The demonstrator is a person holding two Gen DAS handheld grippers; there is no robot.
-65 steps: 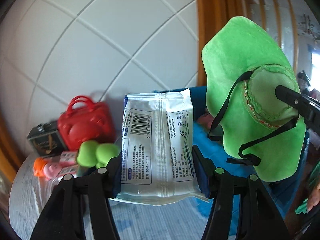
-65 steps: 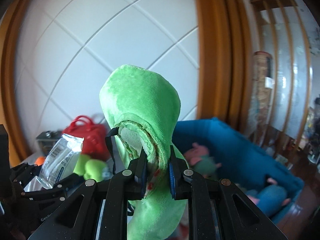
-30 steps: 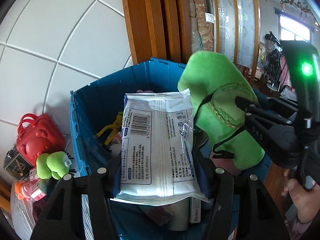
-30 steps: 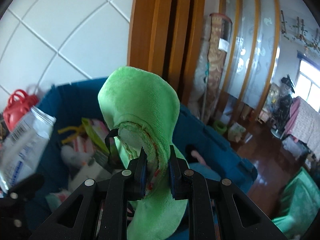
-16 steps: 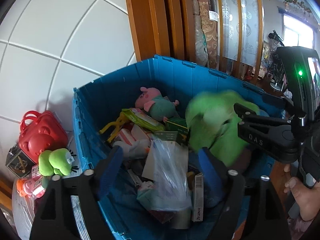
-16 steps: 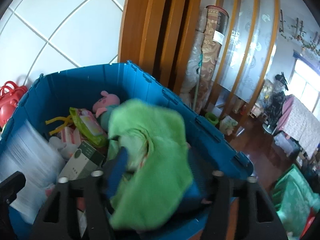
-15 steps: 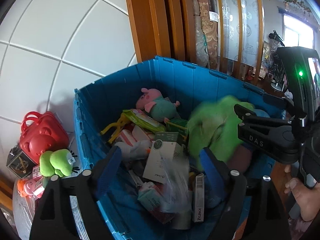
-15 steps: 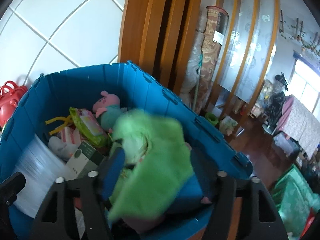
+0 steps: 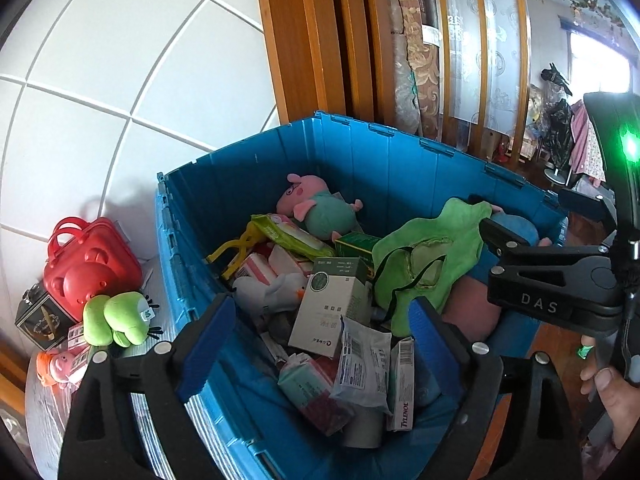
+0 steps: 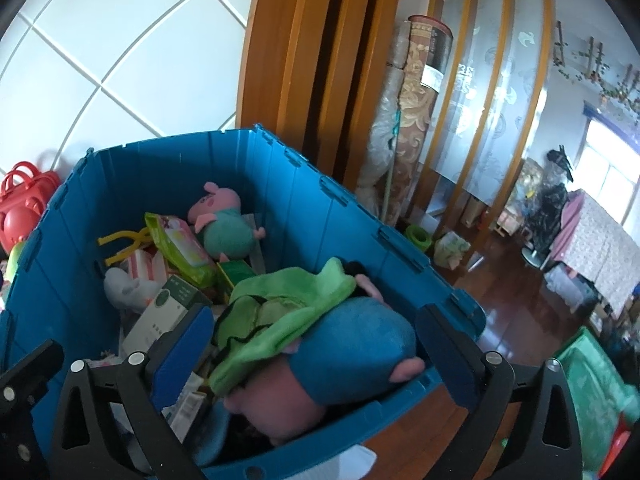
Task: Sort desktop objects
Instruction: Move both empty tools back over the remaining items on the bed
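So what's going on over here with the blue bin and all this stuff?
A person is sorting desk clutter into the blue bin, a gripper in each hand. Both the left gripper and the right gripper hover over the bin with jaws opening and nothing between them. The white wipes pack and the green plush hat lie inside on the pile. A red bag and green plush toy wait outside.

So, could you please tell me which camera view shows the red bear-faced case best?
The left wrist view: the red bear-faced case shows whole there, handles and embossed face, standing on the table beside the blue crate. The right wrist view catches only part of it at the left edge, cut off by the crate's wall.
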